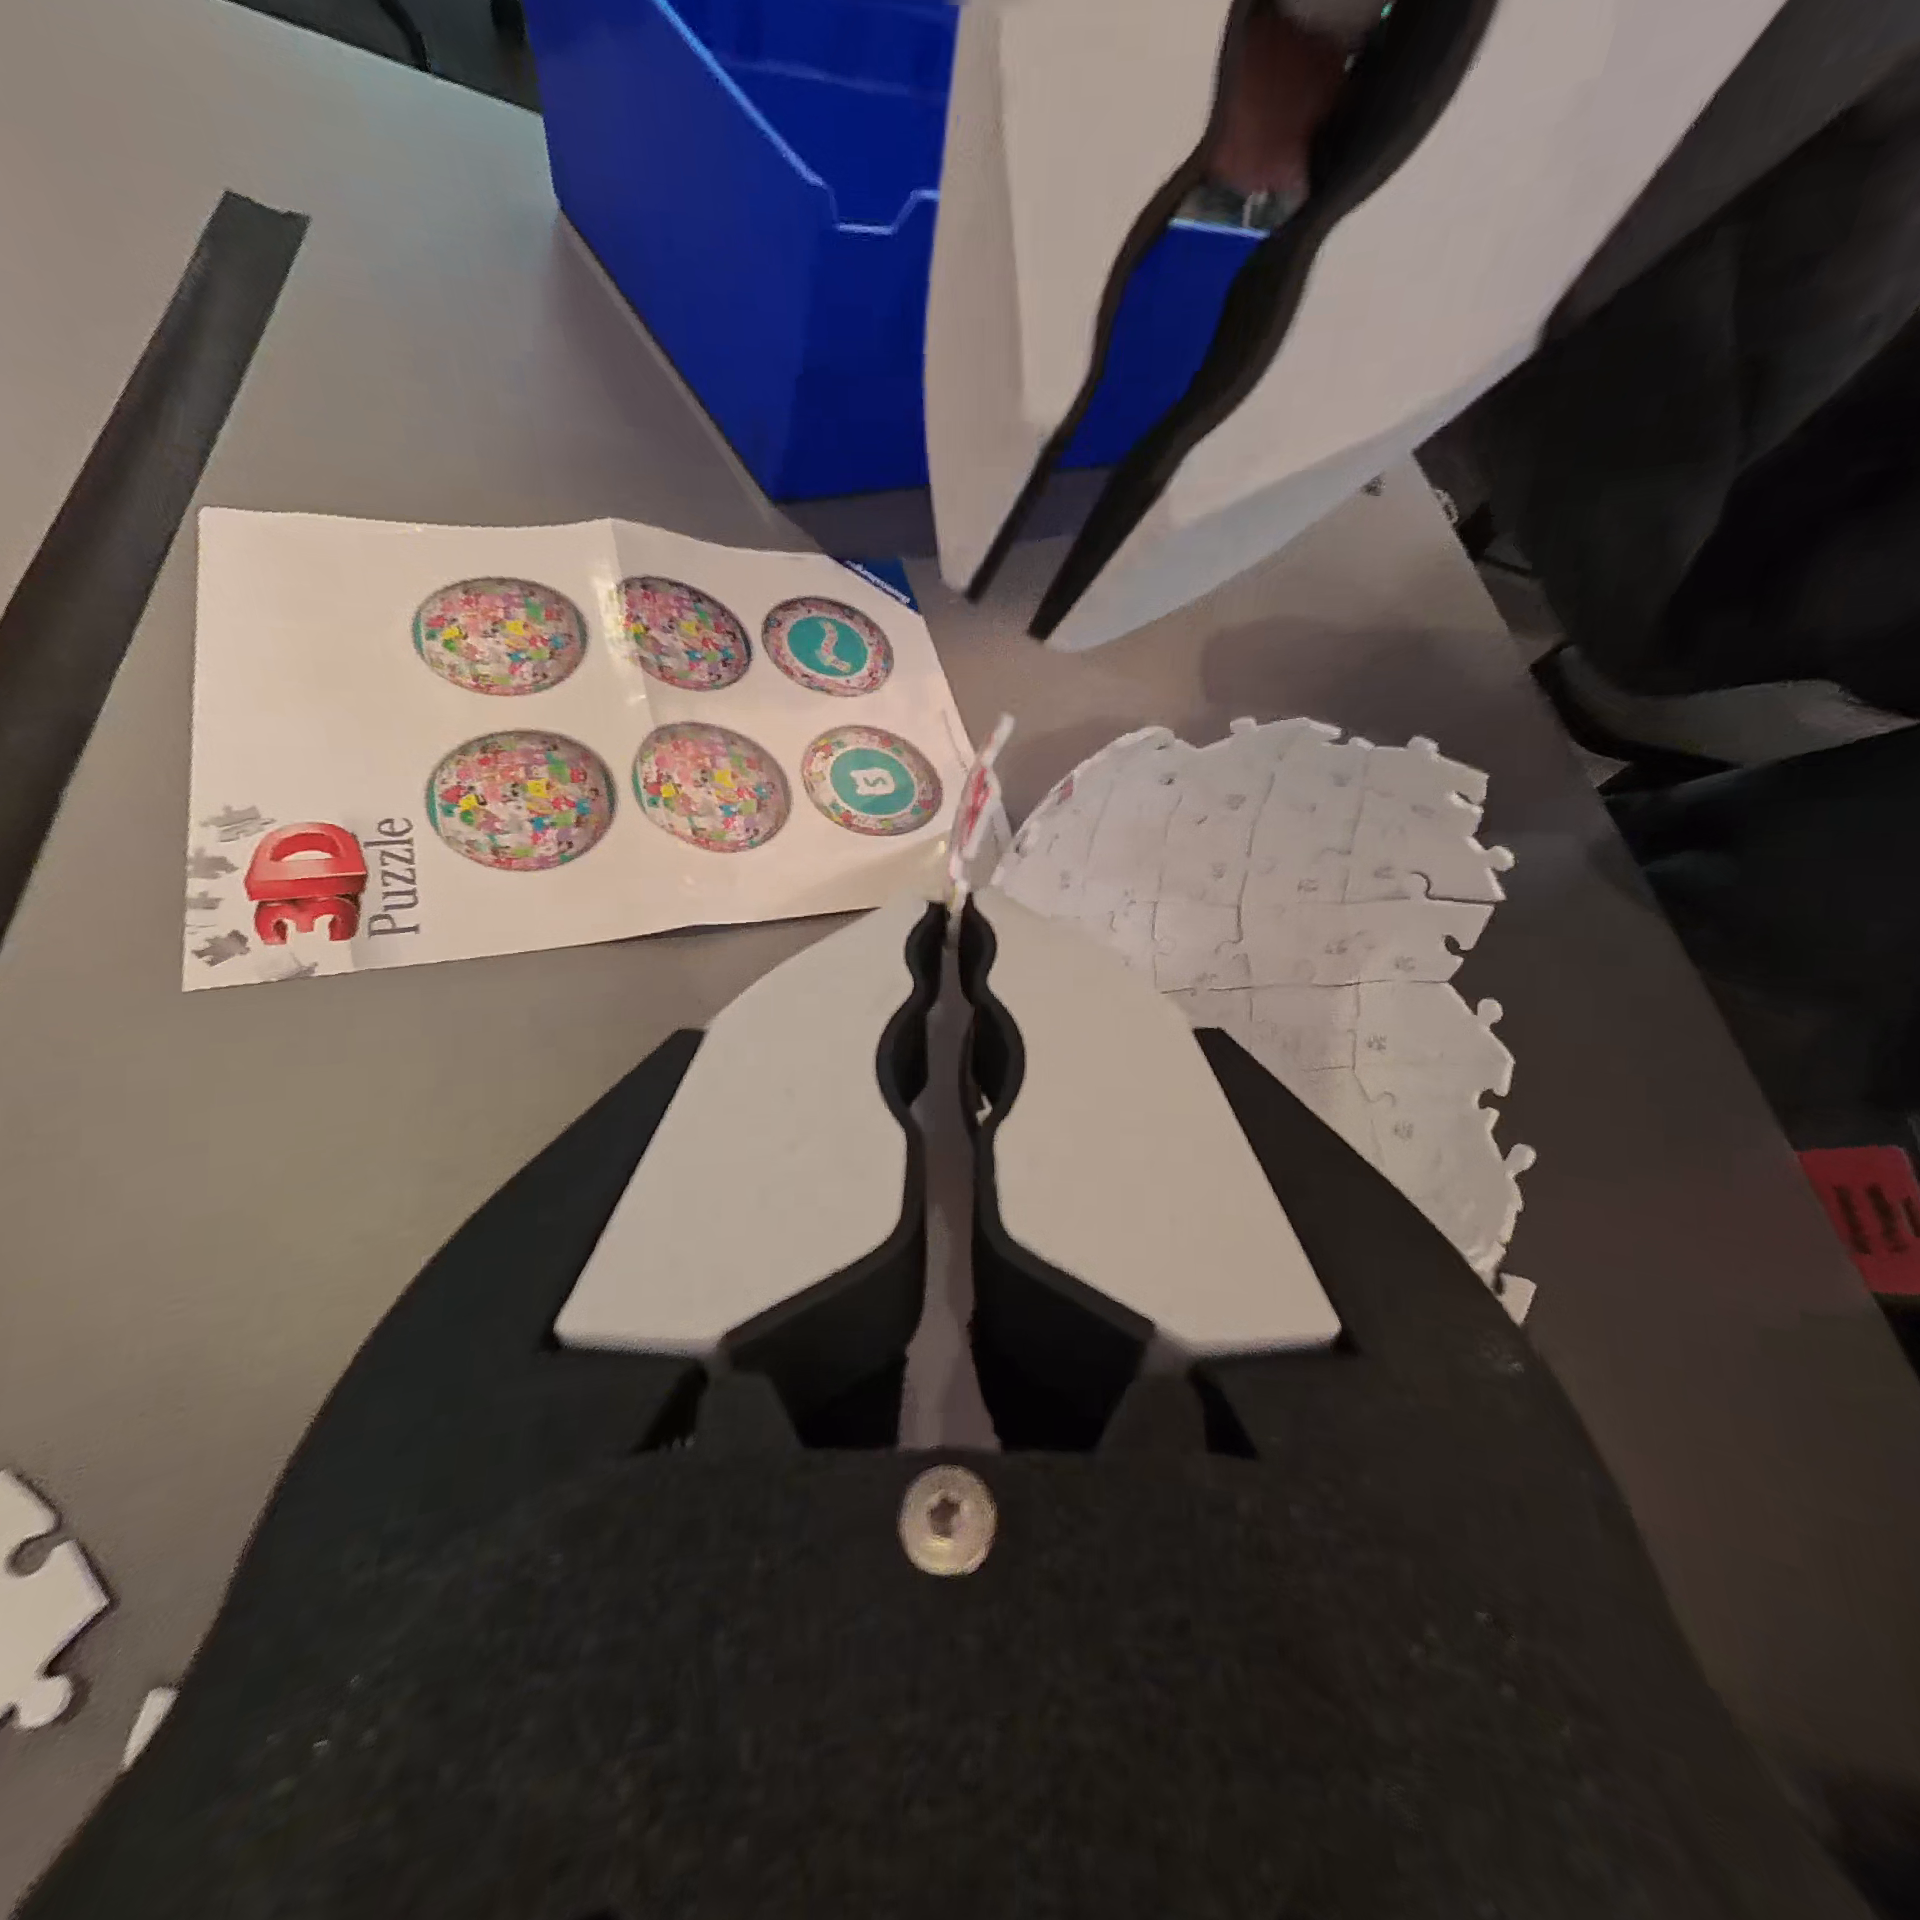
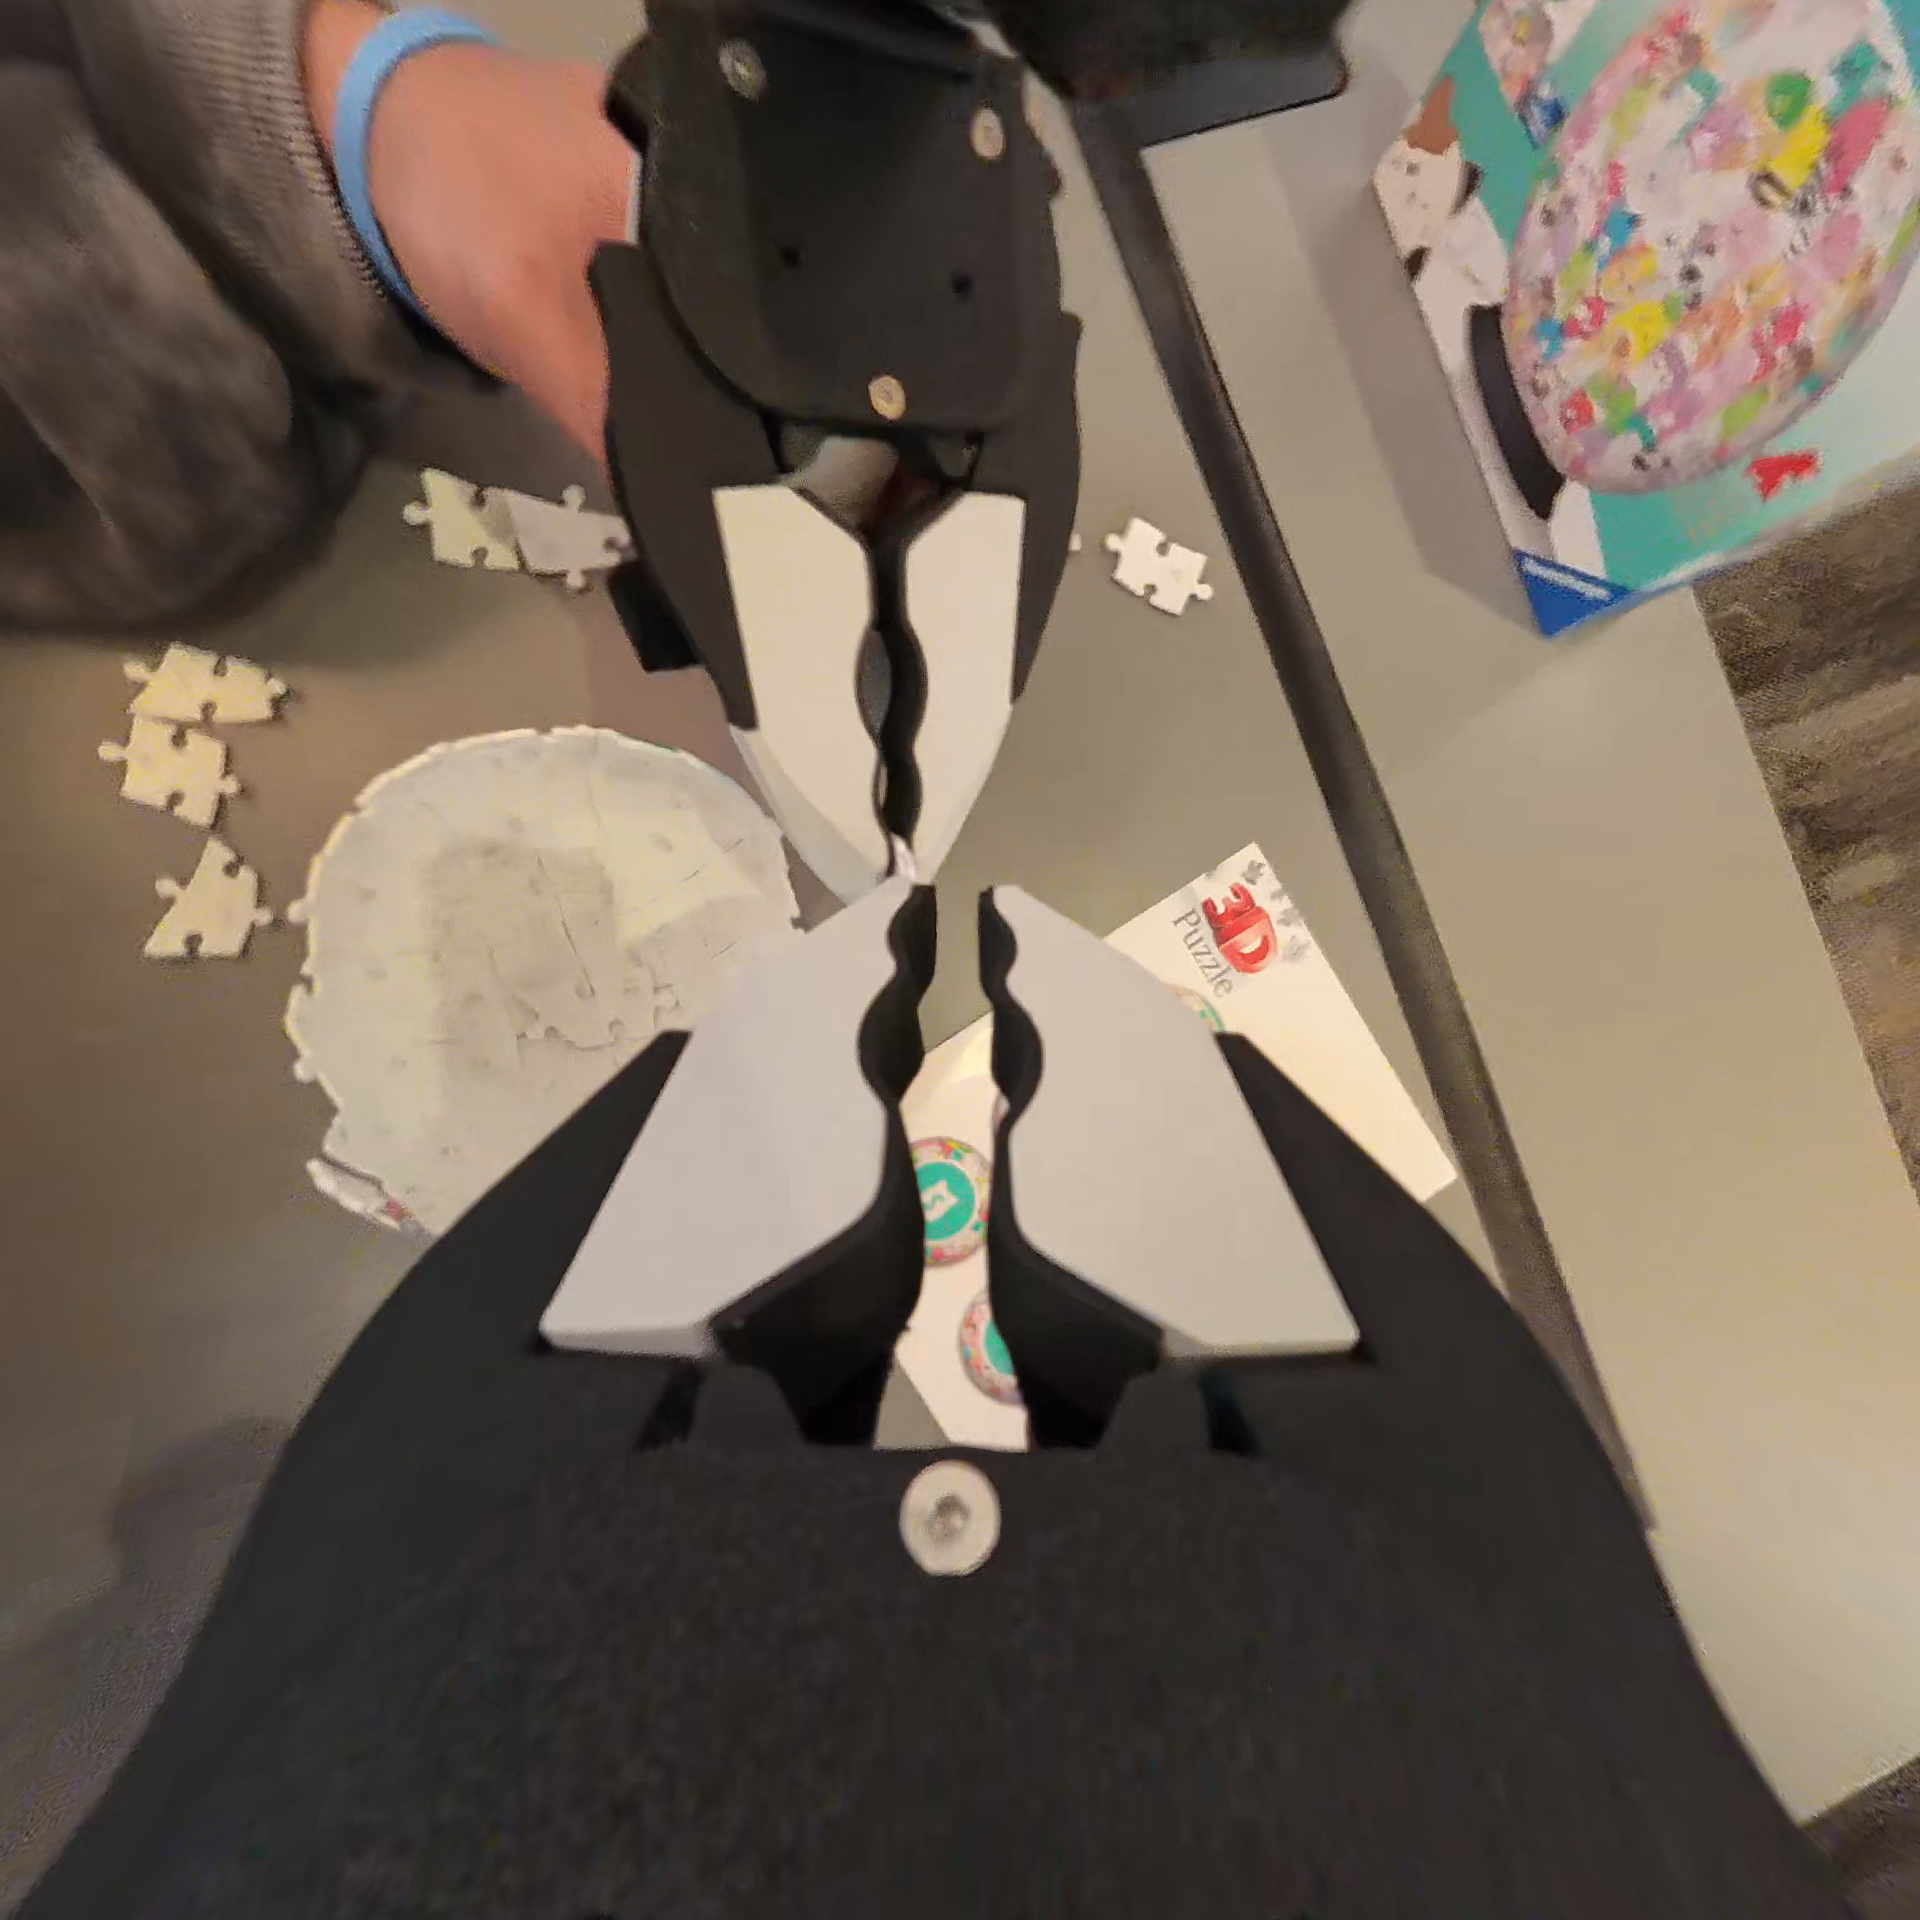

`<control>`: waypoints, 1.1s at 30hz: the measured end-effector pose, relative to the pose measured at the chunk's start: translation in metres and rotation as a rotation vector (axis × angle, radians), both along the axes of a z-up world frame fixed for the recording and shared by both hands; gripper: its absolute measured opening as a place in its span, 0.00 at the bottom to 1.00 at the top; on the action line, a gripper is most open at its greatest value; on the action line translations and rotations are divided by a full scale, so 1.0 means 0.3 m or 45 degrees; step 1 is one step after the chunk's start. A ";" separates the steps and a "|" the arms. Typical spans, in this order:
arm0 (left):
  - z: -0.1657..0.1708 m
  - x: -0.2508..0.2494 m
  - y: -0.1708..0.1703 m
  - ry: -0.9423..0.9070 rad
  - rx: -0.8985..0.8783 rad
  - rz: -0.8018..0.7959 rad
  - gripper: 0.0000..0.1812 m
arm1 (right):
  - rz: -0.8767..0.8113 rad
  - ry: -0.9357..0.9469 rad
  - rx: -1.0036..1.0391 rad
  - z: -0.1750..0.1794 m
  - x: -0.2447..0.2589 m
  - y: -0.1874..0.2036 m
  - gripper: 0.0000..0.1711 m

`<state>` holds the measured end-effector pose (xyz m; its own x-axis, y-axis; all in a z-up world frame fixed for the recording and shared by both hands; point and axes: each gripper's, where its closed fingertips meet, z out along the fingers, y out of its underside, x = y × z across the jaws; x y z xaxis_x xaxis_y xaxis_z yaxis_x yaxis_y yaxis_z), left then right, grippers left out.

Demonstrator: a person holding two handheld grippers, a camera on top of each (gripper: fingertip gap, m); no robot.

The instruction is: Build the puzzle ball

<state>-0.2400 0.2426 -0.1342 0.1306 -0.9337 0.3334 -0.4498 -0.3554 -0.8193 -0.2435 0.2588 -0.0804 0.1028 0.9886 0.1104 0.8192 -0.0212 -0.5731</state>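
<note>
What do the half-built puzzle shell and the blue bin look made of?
Puzzle shell: probably thin rigid plastic or card, matte white inside; it holds its curve and shows interlocking tabs. Blue bin: likely moulded plastic, its smooth walls slightly glossy.

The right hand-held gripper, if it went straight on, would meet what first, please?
Probably the left hand-held gripper, whose tips, shut on a puzzle piece, sit just ahead of the right hand-held gripper; depth is unclear.
</note>
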 end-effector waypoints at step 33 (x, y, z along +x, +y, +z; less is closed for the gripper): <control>-0.182 -0.051 0.016 0.159 -0.255 0.030 0.00 | 0.586 -0.598 -0.048 -0.235 -0.028 -0.096 0.01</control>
